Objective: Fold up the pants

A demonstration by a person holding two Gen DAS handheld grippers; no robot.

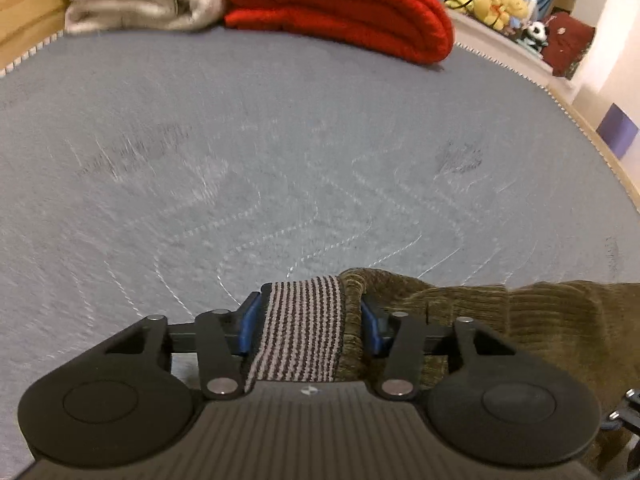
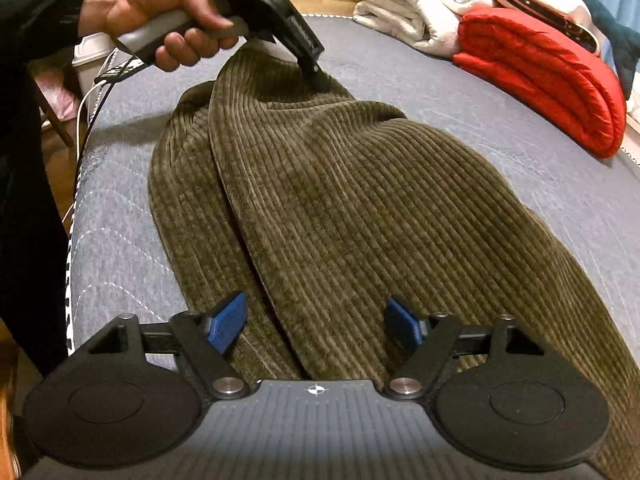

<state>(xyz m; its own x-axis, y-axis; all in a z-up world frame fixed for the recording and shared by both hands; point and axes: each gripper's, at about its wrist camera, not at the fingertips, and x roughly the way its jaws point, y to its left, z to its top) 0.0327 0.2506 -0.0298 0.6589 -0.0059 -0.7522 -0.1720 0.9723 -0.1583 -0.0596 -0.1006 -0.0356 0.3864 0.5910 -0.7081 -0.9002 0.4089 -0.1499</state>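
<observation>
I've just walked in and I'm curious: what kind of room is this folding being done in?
Most likely a bedroom. The pants lie on a quilted grey mattress, folded blankets are stacked at its far edge, and stuffed toys sit on a ledge beyond.

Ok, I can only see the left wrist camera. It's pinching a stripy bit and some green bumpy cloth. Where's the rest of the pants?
Observer: In the right wrist view, the pants lie lengthwise on the mattress. They run from the left gripper at the far end to the right gripper at the near end.
Operator: Is the other gripper holding them too?
Observer: No. Its blue pads stand apart over the cloth and do not press it.
Operator: Who's holding my gripper?
Observer: A hand coming out of a dark sleeve is wrapped around its handle.
</observation>
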